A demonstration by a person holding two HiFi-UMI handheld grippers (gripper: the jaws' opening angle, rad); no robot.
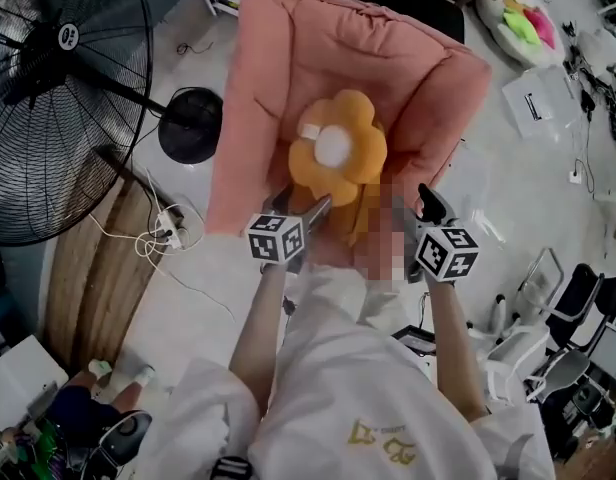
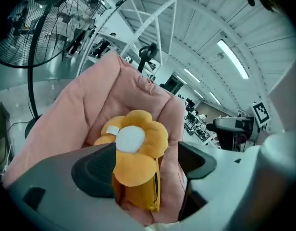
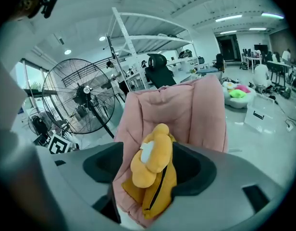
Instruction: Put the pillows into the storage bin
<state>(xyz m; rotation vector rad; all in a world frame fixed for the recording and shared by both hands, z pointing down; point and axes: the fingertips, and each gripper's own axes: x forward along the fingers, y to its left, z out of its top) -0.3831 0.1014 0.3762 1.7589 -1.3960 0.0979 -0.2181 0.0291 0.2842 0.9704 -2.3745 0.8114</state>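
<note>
A big pink cushion hangs in the air in front of me, folded into a trough. An orange flower-shaped pillow with a white centre lies in it. My left gripper grips the near edge, with the orange pillow and pink cushion filling its jaws. My right gripper holds the same edge from the right. In its own view the orange pillow and pink cushion are squeezed between the pads.
A large black floor fan stands at the left, with a round black base beside it. A power strip with cables lies on the floor. A clear plastic box sits at the far right, chairs at the near right.
</note>
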